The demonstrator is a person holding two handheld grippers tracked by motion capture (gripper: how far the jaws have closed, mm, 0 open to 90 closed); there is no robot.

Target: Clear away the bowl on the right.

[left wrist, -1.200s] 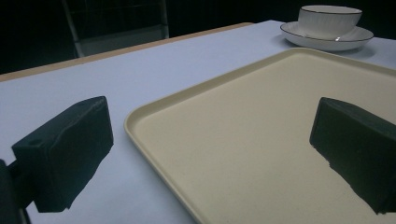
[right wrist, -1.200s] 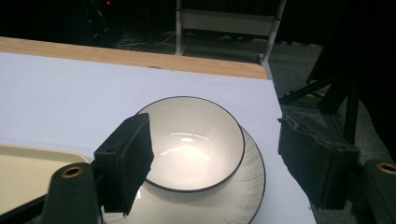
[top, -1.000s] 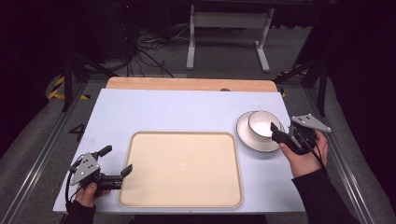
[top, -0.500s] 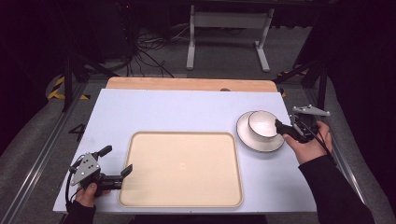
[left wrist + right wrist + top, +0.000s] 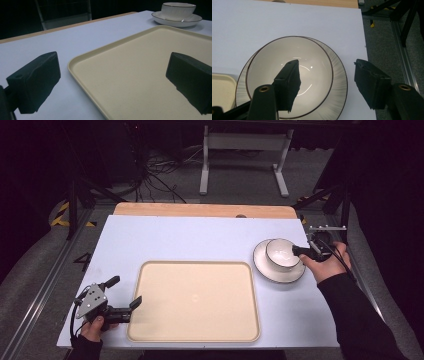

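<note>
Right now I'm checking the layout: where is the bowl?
In the high view the bowl sits on the plate at the table's right side, just right of the tray, with the right tool at its rim.

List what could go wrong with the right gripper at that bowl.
1. The right gripper is open with one jaw over the bowl's inside and one outside its rim: a pinch on the smooth wall might slip or tip it.
2. The bowl sits loose on the plate, so a lift or drag could shift the plate too.
3. The plate lies near the table's right edge; a sideways push might send it off.
</note>
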